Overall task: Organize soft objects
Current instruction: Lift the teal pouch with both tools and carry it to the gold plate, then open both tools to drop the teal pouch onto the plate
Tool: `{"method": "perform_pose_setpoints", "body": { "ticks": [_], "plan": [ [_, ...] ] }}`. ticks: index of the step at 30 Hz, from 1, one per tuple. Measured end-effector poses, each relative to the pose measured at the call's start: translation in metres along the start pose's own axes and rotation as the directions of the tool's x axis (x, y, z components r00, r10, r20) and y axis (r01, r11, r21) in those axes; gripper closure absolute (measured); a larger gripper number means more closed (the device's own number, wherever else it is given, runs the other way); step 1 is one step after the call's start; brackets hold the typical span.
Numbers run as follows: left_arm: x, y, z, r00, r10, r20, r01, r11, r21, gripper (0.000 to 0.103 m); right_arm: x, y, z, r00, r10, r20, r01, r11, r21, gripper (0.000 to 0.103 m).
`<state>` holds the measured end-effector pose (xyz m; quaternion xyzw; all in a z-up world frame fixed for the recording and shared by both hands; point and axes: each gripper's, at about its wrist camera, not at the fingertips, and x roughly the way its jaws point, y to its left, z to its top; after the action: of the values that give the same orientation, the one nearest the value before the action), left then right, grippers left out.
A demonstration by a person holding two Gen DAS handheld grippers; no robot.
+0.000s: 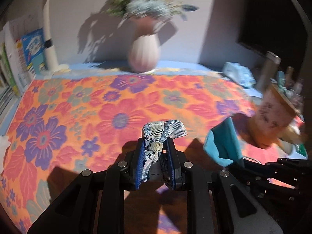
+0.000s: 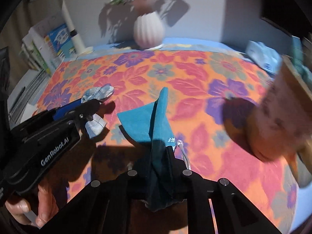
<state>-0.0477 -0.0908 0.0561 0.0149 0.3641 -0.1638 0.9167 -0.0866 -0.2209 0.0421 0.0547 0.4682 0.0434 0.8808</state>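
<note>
Both hand-held grippers grip cloths: left plaid bow (knotted), right teal cloth.

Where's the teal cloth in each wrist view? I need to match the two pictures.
Left wrist: teal cloth at lower right, beyond the right tool.
Right wrist: bottom centre, pinched in the right tool.
Shared landmark: the ribbed white vase at the table's far edge, top centre in both.

One blue-and-white plaid cloth bow, one teal felt cloth piece, one ribbed pale pink ceramic vase, one brown printed paper bag, two black two-finger grippers.
</note>
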Motion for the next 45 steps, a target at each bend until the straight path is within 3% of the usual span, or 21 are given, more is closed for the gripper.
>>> {"method": "perform_pose_setpoints", "body": {
  "ticks": [9,16,21,30,36,39,41,42,43,45],
  "plan": [
    [-0.05,-0.096,0.013,0.985,-0.159,0.069,0.149,0.981,0.127,0.085,-0.073,-0.054,-0.028,0.992,-0.125,-0.008,0.125,0.986,0.115,0.09],
    [-0.08,-0.182,0.018,0.943,-0.325,0.066,0.299,0.919,0.258,0.085,-0.131,-0.123,-0.055,0.971,-0.238,0.025,0.224,0.94,0.257,0.09],
    [-0.083,-0.244,0.029,0.908,-0.418,0.039,0.385,0.865,0.322,0.085,-0.168,-0.175,-0.059,0.943,-0.321,0.083,0.272,0.892,0.362,0.09],
    [-0.044,-0.327,0.059,0.892,-0.451,-0.018,0.426,0.828,0.364,0.085,-0.195,-0.267,-0.033,0.895,-0.409,0.176,0.26,0.802,0.538,0.09],
    [-0.003,-0.346,0.07,0.896,-0.442,-0.04,0.427,0.836,0.345,0.084,-0.17,-0.314,-0.011,0.904,-0.391,0.175,0.207,0.756,0.621,0.09],
    [0.012,-0.355,0.072,0.904,-0.425,-0.048,0.414,0.842,0.346,0.077,-0.158,-0.331,-0.006,0.913,-0.359,0.192,0.164,0.757,0.633,0.088],
    [0.018,-0.36,0.071,0.908,-0.417,-0.045,0.405,0.844,0.353,0.054,-0.15,-0.338,-0.005,0.926,-0.331,0.184,0.142,0.754,0.642,0.078],
    [0.02,-0.363,0.07,0.915,-0.402,-0.037,0.387,0.848,0.361,0.044,-0.148,-0.341,-0.006,0.929,-0.32,0.185,0.131,0.753,0.645,0.067],
    [0.021,-0.364,0.069,0.926,-0.378,-0.02,0.358,0.858,0.368,0.028,-0.147,-0.343,-0.007,0.929,-0.321,0.183,0.131,0.75,0.649,0.063],
    [0.021,-0.364,0.066,0.922,-0.386,-0.013,0.362,0.851,0.38,0.023,-0.15,-0.344,-0.01,0.92,-0.341,0.191,0.142,0.746,0.651,0.052]
  ]
}}
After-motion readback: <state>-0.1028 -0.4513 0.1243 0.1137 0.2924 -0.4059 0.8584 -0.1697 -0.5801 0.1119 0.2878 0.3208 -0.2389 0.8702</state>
